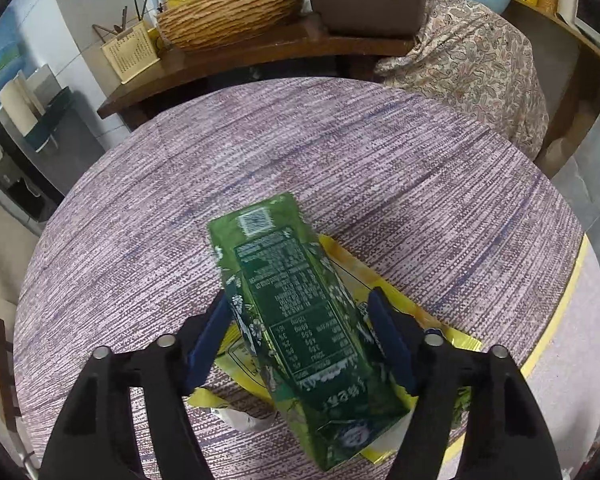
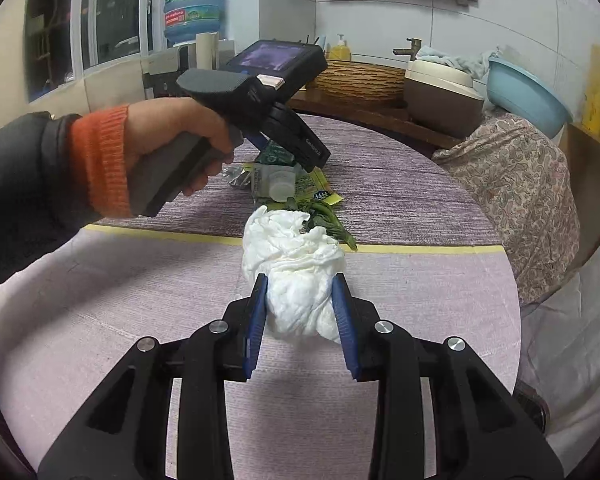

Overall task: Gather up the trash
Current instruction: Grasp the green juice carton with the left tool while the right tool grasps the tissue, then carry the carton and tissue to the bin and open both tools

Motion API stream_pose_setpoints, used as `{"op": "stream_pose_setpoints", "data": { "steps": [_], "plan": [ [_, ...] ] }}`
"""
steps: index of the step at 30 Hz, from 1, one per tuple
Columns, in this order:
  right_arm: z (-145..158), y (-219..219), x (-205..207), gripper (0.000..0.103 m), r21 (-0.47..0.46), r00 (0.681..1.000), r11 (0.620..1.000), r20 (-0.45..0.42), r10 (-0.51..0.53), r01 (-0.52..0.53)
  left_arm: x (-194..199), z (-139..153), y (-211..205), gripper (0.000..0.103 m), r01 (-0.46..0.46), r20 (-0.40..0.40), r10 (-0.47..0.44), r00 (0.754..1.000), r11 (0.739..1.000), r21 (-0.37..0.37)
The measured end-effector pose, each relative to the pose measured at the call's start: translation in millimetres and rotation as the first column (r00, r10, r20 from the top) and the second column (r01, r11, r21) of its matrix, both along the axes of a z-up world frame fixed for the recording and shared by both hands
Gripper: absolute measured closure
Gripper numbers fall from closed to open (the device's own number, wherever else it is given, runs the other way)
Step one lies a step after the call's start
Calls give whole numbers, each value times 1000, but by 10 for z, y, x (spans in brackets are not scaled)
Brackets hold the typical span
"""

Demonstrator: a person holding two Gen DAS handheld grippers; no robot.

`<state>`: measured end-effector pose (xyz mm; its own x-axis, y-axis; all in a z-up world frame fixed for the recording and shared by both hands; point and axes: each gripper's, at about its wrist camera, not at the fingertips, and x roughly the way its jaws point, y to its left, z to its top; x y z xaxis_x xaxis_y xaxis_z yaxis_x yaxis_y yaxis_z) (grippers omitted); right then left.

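In the left wrist view my left gripper (image 1: 300, 300) is shut on a green drink carton (image 1: 296, 308), its blue pads pressed on both sides. The carton sits over a yellow wrapper (image 1: 352, 276) on the purple woven table mat (image 1: 300, 152). A scrap of white paper (image 1: 240, 418) lies below it. In the right wrist view my right gripper (image 2: 300, 284) is shut on a crumpled white tissue (image 2: 292, 264). Green vegetable stems (image 2: 328, 222) lie just beyond the tissue. The left gripper (image 2: 288, 148) shows there over the carton (image 2: 278, 156) and the yellow wrapper (image 2: 320, 190).
A yellow tape line (image 2: 160, 234) crosses the round table. Behind it stand a wooden counter (image 1: 260, 56) with a woven basket (image 1: 232, 12), a rice cooker (image 2: 440, 92) and a blue basin (image 2: 524, 96). A paisley cloth (image 2: 520, 184) covers something at the right.
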<state>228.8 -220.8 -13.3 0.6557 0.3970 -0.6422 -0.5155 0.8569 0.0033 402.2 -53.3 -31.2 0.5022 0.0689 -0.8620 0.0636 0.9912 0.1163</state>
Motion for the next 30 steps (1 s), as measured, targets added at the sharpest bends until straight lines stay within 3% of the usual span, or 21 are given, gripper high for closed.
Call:
{"op": "stream_pose_setpoints", "data": {
  "steps": [2,8,15,21,30],
  "plan": [
    [-7,-26,-28,70,11,1000,1000,-1,-7,7,-23,1,14,50,0,7,0,1000,1000,-3],
    [-23,-85,-90,70,41,999,999,-4,-32,32,-137,73,-25,52,22,57,-23,998,1000,3],
    [-32,-188,-250,70,102,998,993,1,-55,55,-530,347,-12,54,67,167,-47,985,991,-112],
    [-34,-253,-423,70,142,997,987,10,-80,77,-1195,513,-79,54,169,286,-113,952,970,-177],
    [-94,-424,-756,70,186,990,973,7,-143,139,-2125,645,-119,54,253,437,-131,890,939,-234]
  ]
}}
